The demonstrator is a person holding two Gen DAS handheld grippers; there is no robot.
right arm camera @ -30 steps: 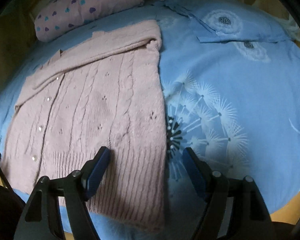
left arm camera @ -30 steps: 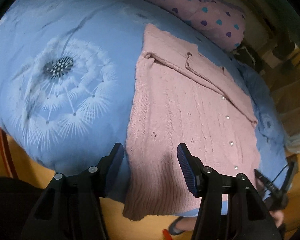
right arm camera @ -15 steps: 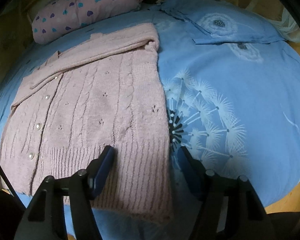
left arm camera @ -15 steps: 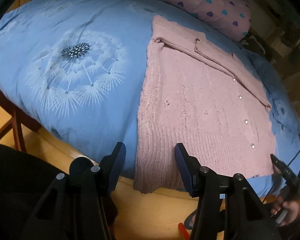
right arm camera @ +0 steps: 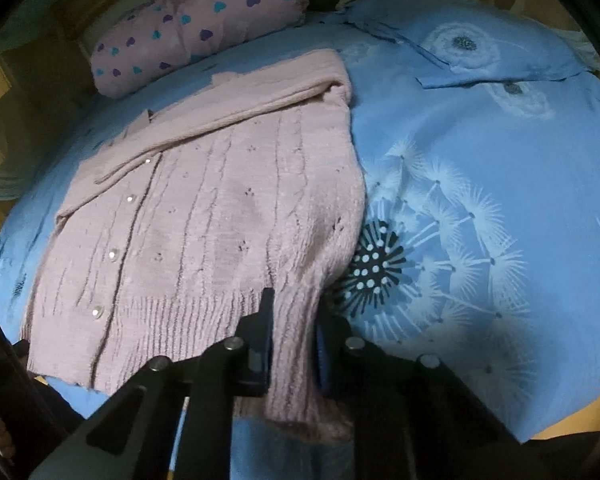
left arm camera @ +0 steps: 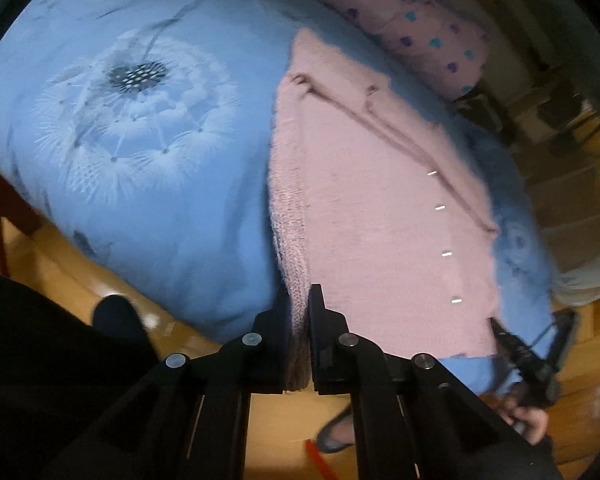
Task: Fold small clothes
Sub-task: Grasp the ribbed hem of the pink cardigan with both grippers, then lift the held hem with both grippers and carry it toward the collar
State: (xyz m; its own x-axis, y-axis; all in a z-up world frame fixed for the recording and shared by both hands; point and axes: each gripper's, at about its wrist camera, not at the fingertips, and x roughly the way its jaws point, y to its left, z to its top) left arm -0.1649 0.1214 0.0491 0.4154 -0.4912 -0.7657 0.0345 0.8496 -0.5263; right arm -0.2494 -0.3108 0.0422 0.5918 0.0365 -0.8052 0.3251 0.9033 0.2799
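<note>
— Both tongs were spread a second ago; now the left tongs point(left arm camera: 299, 312) pinch one hem corner of the pink cable-knit cardigan point(left arm camera: 380, 216), and the right tongs point(right arm camera: 294, 334) are closing on the other.

— Progress?

— Sleeves look folded in; the bottom-up fold remains. Soft, fuzzy, ribbed knit lying on the blue dandelion-print quilt point(right arm camera: 480, 200) on the bed.

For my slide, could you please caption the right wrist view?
Right gripper closing on the ribbed hem corner of a pink cardigan lying on a blue dandelion-print duvet.
</note>
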